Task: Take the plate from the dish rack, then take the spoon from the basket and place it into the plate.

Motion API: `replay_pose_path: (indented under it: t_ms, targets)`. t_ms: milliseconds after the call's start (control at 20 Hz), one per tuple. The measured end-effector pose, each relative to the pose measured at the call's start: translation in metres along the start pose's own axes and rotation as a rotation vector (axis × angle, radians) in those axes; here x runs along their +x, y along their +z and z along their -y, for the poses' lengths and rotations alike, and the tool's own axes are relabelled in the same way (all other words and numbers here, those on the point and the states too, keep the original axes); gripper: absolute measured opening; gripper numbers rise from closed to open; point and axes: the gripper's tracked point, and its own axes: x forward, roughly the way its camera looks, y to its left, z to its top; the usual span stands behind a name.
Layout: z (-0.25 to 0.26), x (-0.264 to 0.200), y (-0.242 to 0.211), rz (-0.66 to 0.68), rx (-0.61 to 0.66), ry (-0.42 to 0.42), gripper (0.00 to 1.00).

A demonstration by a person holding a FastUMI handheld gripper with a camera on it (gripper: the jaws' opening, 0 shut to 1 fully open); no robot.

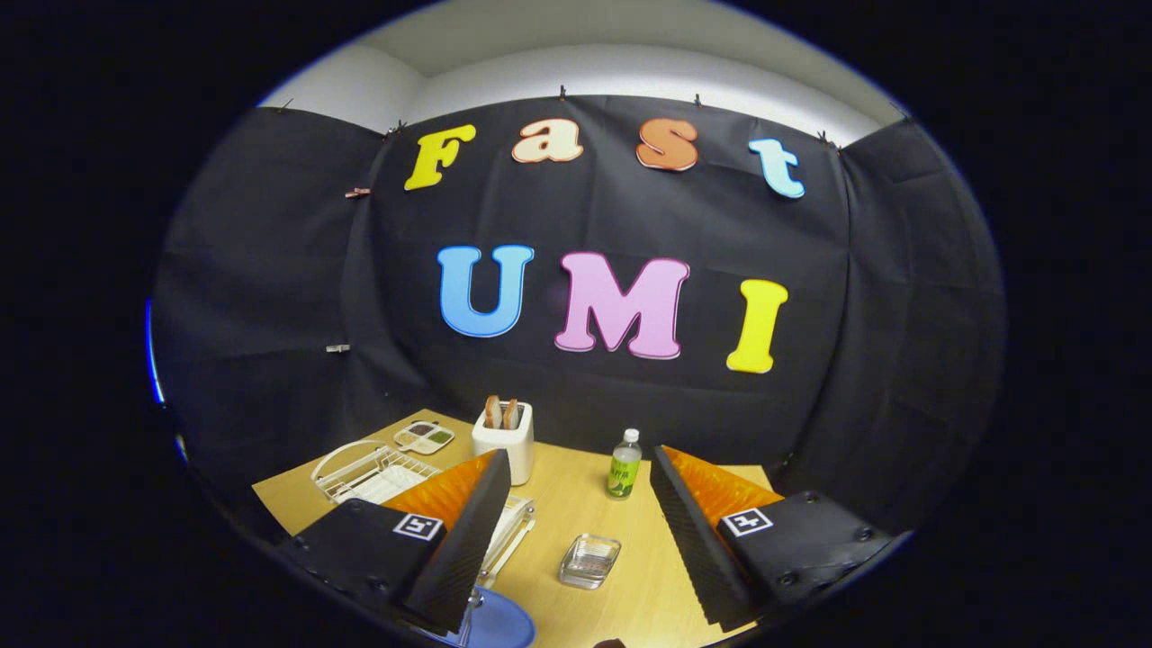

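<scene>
We count one claw (576, 531), its two fingers spread wide apart and grasping nothing, held above the surface (648, 594). Between the fingers, a little ahead of their tips, sits one small clear glass dish (589, 560). Beyond it stands one small bottle (624, 464) with a white cap and a green label, and further back one white toaster (505, 438) with two slices of bread (501, 412) poking up from its slots. To the left of the toaster lies one white wire basket (369, 472), and behind that one pale tray (424, 436) with a few compartments. One blue plate (499, 621) shows beneath the left finger, beside a clear-framed dish rack (508, 531). The surface is light wood-grain, and the room behind it is hung with black cloth under a pale wall and ceiling. The plate is mostly covered by the finger, so we cannot tell whether it stands in the rack or lies beside it. The rack is also half hidden, and we cannot make out a spoon in the basket.
</scene>
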Motion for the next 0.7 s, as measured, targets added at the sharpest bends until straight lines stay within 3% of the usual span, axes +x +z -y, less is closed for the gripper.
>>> replay_pose_path:
  t_ms: [700]
  targets:
    - [-0.002,-0.012,-0.009,-0.049,0.057,-0.017,0.96]
